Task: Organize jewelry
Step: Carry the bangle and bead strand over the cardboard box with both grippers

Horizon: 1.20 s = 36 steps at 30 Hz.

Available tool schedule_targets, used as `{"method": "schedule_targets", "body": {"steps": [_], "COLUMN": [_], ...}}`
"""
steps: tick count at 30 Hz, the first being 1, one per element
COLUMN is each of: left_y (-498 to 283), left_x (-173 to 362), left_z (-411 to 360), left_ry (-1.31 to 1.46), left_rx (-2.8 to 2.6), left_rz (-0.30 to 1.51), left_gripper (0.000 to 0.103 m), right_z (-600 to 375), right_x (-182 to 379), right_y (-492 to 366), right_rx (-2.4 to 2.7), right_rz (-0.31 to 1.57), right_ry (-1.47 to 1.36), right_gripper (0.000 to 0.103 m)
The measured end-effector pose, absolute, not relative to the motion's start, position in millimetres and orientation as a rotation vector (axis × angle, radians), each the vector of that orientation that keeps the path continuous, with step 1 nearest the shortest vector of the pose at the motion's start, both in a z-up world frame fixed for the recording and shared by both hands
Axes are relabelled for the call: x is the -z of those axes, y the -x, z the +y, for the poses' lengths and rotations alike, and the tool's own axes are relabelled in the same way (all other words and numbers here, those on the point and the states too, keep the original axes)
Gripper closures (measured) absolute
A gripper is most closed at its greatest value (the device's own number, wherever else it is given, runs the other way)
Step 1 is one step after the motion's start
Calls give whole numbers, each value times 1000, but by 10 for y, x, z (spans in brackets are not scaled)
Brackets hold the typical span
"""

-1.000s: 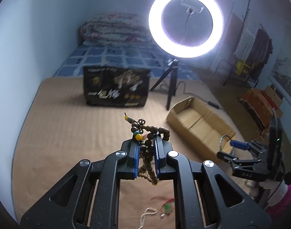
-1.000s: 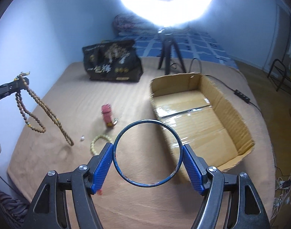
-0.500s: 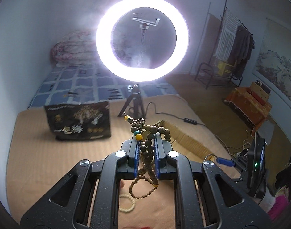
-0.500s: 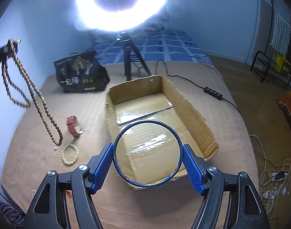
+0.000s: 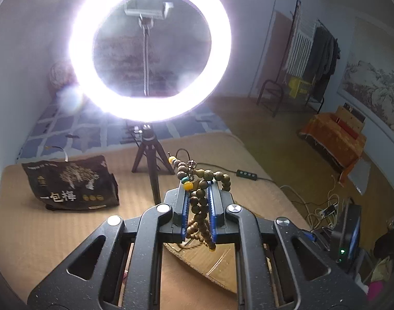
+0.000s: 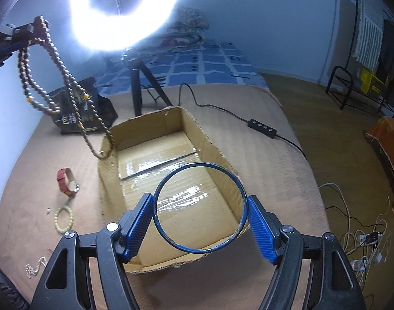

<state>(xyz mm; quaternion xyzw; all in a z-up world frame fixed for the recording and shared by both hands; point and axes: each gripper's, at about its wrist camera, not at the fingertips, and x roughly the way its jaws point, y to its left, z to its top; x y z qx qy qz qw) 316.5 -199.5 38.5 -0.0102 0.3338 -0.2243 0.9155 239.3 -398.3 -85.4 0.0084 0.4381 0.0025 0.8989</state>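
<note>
My left gripper (image 5: 199, 193) is shut on a long brown wooden bead necklace (image 5: 200, 201). In the right wrist view the left gripper (image 6: 21, 35) is high at the upper left and the necklace (image 6: 68, 82) hangs from it, its lowest loop at the near-left rim of the open cardboard box (image 6: 108, 180). My right gripper (image 6: 201, 209) is shut on a thin blue bangle (image 6: 160, 226) and holds it above the box's near end. On the tan mat lie a red watch (image 6: 65, 183), a cream bead bracelet (image 6: 64, 218) and a pearl chain (image 6: 35, 270).
A bright ring light on a tripod (image 6: 139, 85) stands behind the box. A black printed bag (image 6: 68, 121) sits at the back left. A cable with a switch (image 6: 262, 128) runs right of the box. The mat ends at a floor with cables (image 6: 364, 237).
The left gripper has swung right and carried the necklace from over the mat to the box's left rim. The right gripper has brought the bangle over the box.
</note>
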Motion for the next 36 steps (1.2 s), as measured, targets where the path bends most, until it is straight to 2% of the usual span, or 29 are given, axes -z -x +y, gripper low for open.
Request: {"method": "schedule_targets", "body": {"steps": [19, 30, 31, 32, 33, 34, 36], "left_y": [-3587, -3635, -3633, -3626, -3621, -3609, -3591], "left_x": [830, 1036, 1041, 1040, 1034, 1024, 1004], "left_z": [-2414, -2440, -2441, -2440, -2438, -2437, -2431], "left_ry": [-42, -60, -56, -54, -54, -55, -63], "left_rx": [430, 433, 441, 443, 442, 441, 435], "left_rz": [892, 940, 949, 949, 945, 938, 930], "left_gripper": [92, 91, 84, 71, 64, 60, 60], "right_z": [-4076, -4104, -4108, -4107, -4107, -4104, -4104], "right_x": [1282, 1315, 1309, 1305, 1295, 1290, 1266], "right_y": [-2669, -2689, -2685, -2686, -2681, -2689, -2670], "right_rx": [24, 27, 25, 24, 24, 26, 25], "right_rz": [980, 978, 976, 975, 972, 970, 958], "right_ry": [37, 34, 31, 30, 28, 27, 25], "right_gripper": [29, 28, 28, 26, 24, 18, 15]}}
